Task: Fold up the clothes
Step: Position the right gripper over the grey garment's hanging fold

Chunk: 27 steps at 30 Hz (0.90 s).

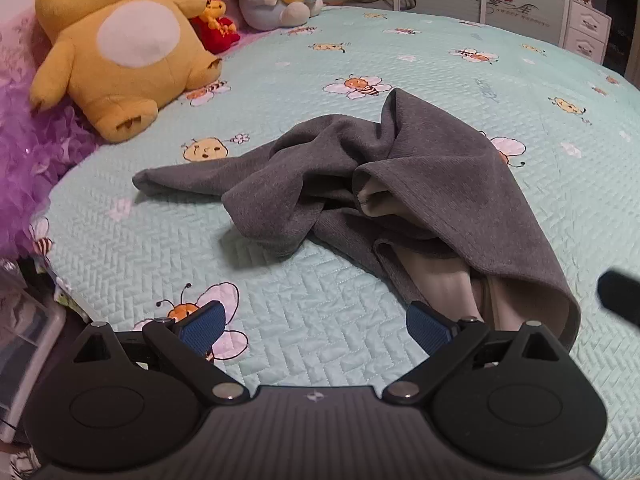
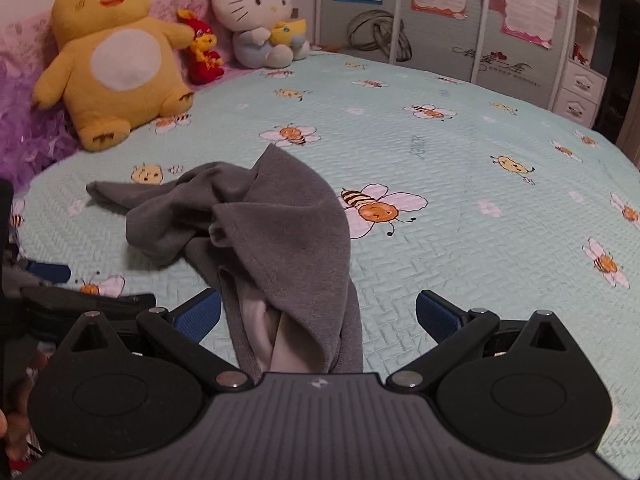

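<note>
The grey garment (image 1: pixel 420 184) lies crumpled on the bedspread (image 1: pixel 320 312), near the edge closest to the person. It is not folded: one narrow part trails away to the left, the bulk is bunched in the middle, and a wide opening faces the cameras and shows a pale inner lining. The heap rises to a peak at its far side.

The left gripper (image 1: pixel 316 326) hangs low over the bedspread with its jaws spread wide and nothing between them. Its right blue pad sits just beside the open hem. The right gripper (image 2: pixel 318 316) is likewise spread and holds nothing; the hem passes between its two pads and runs under the body of the tool. This placement suits a pick-up along the near hem, where the cloth edge is exposed and easiest to pinch.

The garment is a soft knit with a fine rib outside and a smooth, lighter face inside. It drapes limply and would sag when lifted. The bedspread is quilted in a herringbone pattern, mint green with printed bees, and gives a yielding surface.

A yellow plush toy (image 1: pixel 120 44) and a white plush cat (image 2: pixel 256 16) rest at the head of the bed, well apart from the garment.
</note>
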Motion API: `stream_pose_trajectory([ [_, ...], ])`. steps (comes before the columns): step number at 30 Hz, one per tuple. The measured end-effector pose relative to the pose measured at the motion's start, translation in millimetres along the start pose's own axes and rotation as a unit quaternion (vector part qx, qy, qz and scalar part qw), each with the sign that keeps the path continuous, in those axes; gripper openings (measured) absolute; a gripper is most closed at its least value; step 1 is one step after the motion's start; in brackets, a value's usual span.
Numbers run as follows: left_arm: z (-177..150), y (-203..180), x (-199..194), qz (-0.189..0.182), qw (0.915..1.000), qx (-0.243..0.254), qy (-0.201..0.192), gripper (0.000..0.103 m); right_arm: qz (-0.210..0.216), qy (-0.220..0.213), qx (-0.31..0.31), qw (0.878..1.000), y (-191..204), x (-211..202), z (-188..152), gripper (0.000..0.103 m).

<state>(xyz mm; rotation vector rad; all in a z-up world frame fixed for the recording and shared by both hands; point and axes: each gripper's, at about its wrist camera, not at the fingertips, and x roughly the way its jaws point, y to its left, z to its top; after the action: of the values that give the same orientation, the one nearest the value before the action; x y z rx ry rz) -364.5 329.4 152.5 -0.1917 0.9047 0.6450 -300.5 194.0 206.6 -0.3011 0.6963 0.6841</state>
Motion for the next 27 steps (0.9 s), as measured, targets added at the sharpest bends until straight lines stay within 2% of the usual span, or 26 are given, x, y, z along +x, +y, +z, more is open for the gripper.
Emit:
stream_pose_trajectory([
  [10, 1, 3, 13, -0.016, 0.9994, -0.006, 0.028, 0.100, -0.024, 0.040, -0.036, 0.998, 24, 22, -2, 0.102],
  [27, -4, 17, 25, -0.005, 0.9992, -0.009, 0.038, 0.100, -0.025, 0.051, -0.037, 0.998, 42, 31, 0, 0.102],
])
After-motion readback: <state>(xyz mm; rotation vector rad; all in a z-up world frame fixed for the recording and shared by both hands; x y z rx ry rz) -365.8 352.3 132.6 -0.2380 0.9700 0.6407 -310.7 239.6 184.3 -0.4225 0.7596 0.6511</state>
